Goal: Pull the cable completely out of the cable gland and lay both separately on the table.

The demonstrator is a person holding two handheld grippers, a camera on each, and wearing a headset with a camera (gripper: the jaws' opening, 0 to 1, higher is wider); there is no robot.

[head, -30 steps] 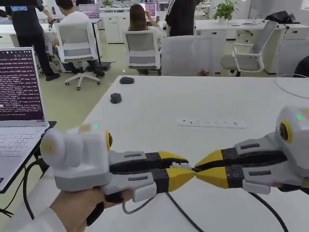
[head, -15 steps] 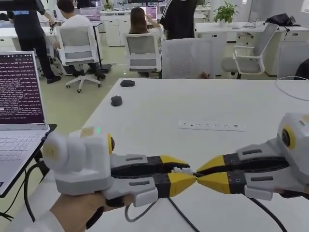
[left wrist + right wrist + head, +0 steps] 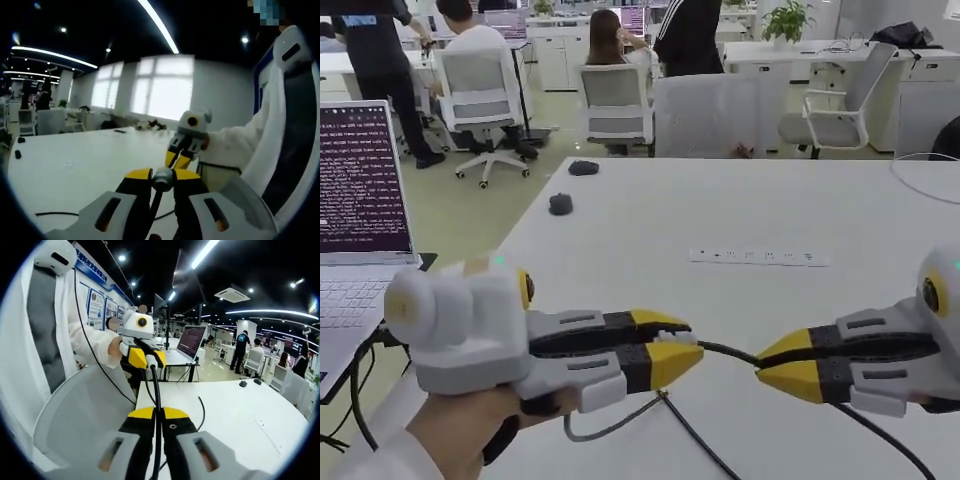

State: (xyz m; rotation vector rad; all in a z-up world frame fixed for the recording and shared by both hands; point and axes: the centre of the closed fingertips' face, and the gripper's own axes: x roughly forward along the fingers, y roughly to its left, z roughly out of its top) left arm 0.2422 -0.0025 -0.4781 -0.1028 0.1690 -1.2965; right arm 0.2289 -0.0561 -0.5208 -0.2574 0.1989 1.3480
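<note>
Left claw [image 3: 688, 340] is held in a hand [image 3: 460, 435] low over the near edge of the desk [image 3: 740, 210]. It is shut tight on the cable gland [image 3: 162, 178], which is pinched btwn the yellow tips, up in the air, not on the desk. Right claw [image 3: 762, 368] is clamped closed on the black cable [image 3: 728, 352], near the left claw, tips facing each other w/ a gap. A short stretch of cable is spanned btwn gland and right claw. Cable is threaded through the gland, not yet pulled out. More cable is hung below both claws and trailed on the desk twd the near edge. Laptop [image 3: 360, 190] is seen at left, screen lit. Power strip [image 3: 760, 257] and a mouse [image 3: 560, 203] are laid farther back on the desk.
</note>
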